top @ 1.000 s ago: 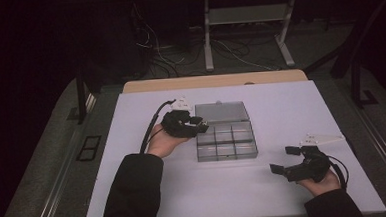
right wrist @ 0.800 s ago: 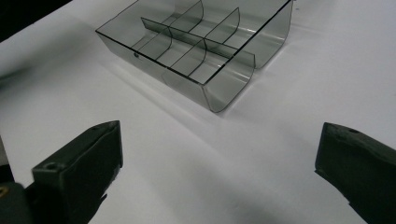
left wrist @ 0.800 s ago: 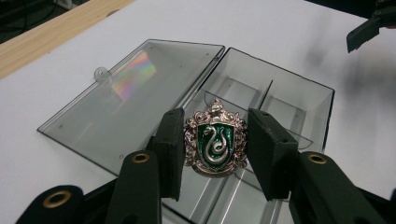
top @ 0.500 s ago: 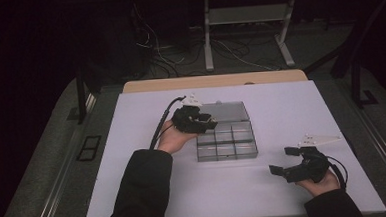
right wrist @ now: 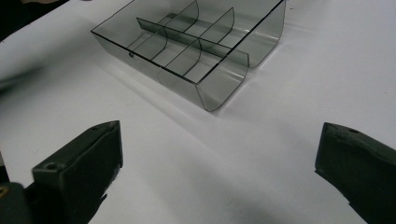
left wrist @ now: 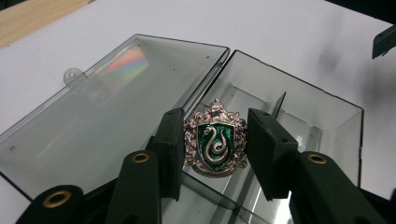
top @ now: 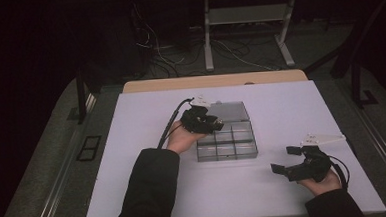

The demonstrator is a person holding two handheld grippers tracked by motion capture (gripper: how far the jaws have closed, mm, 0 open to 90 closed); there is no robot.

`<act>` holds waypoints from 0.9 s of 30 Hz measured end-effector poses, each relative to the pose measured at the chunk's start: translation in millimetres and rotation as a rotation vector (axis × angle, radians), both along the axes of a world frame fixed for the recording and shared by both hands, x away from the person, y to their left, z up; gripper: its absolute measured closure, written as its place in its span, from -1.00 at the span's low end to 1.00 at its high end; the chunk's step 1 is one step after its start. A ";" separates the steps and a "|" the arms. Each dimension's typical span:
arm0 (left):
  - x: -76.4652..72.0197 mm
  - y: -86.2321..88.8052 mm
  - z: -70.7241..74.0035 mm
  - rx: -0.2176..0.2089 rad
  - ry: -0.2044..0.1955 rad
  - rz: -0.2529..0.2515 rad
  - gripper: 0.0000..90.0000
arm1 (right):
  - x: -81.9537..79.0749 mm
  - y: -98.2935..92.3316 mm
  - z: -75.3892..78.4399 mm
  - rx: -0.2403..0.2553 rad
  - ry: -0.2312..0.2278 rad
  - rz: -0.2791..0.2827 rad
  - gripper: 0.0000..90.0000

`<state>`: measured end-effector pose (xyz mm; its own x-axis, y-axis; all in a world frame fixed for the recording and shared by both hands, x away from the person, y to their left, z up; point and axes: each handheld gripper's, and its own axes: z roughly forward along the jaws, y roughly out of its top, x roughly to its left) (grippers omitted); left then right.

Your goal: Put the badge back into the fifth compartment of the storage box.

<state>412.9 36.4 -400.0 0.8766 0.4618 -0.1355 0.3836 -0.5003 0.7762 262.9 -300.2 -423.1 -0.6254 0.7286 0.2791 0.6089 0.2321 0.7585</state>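
A clear grey plastic organiser box (top: pixel 227 155) with several compartments lies open in the middle of the white table, its lid (left wrist: pixel 93 107) folded flat beside the base (left wrist: pixel 327 116). My left gripper (top: pixel 214 122) hovers over the box's near-left compartments, shut on a silver crest badge (left wrist: pixel 215 140) with a green snake shield, which stands upright between the pads. My right gripper (top: pixel 285 159) rests low at the table's right front, open with nothing between its jaws, and it faces the box (right wrist: pixel 219 88) from a short distance.
The white table top (top: pixel 131 121) has free room left and right of the box. A wooden edge (top: pixel 214 81) runs along its far side. Beyond lie a metal stand (top: pixel 246 15) and floor cables (top: pixel 168 54).
My left hand has carried the badge rightward and slightly lower, from the box's left side to above its compartments. The right gripper has stayed put.
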 end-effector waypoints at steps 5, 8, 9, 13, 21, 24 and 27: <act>0.5 -4.5 -4.8 0.014 0.008 -0.012 0.26 | -0.2 0.1 0.2 -0.001 -0.001 0.002 -0.99; 0.1 -7.1 -7.8 0.020 0.020 -0.011 0.26 | 0.1 0.4 -0.2 -0.003 -0.001 0.003 -0.99; 0.0 -7.8 -8.7 0.024 0.026 -0.011 0.26 | 0.1 0.4 -0.1 -0.003 -0.001 0.004 -0.99; 1.0 -10.7 -12.9 0.047 0.023 -0.022 0.26 | 0.0 -0.3 0.4 0.001 0.001 0.004 -0.99; 0.2 -15.0 -16.5 0.065 0.022 -0.039 0.23 | 0.3 -0.7 0.3 0.000 0.000 0.005 -0.99; 0.8 -13.6 -16.4 0.055 0.036 -0.036 0.18 | 0.4 -0.7 0.2 0.000 0.000 0.005 -0.99; 0.7 -11.3 -14.2 0.033 0.047 -0.022 0.15 | 0.5 -0.4 -0.1 -0.002 0.000 0.004 -0.99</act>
